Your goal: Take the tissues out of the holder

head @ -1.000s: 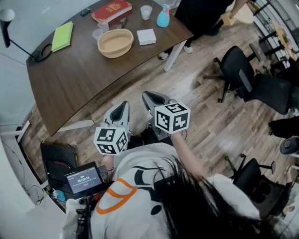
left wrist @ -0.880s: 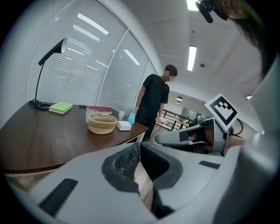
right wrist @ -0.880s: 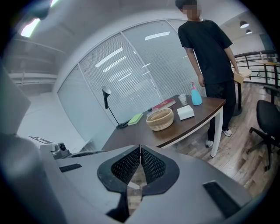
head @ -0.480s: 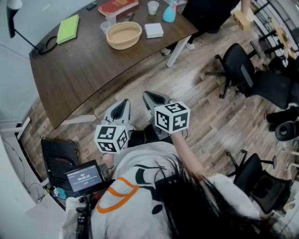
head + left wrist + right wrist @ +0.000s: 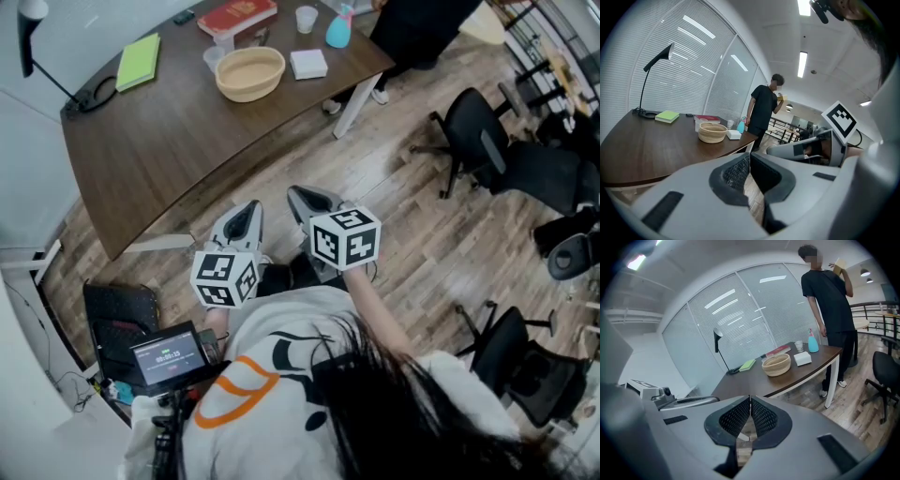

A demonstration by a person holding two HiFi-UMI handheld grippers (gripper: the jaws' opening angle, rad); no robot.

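Observation:
A white tissue holder (image 5: 308,63) rests on the brown table (image 5: 178,141), beside a woven basket (image 5: 249,73). It also shows in the left gripper view as the tissue holder (image 5: 734,134) and in the right gripper view as the tissue holder (image 5: 803,358). Both grippers hover over the wooden floor, close to my body and well short of the table. My left gripper (image 5: 246,214) is shut with nothing in it, its pads meeting (image 5: 749,157). Beside it, my right gripper (image 5: 303,196) is shut and empty as well (image 5: 750,401).
On the table stand a blue bottle (image 5: 338,31), clear cups (image 5: 307,18), a red book (image 5: 236,16), a green notebook (image 5: 138,63) and a black lamp (image 5: 42,47). A person in black (image 5: 832,296) stands at its far end. Office chairs (image 5: 487,141) fill the right.
The table and its objects have slid a little up and right in the head view. Both grippers keep their place and stay shut.

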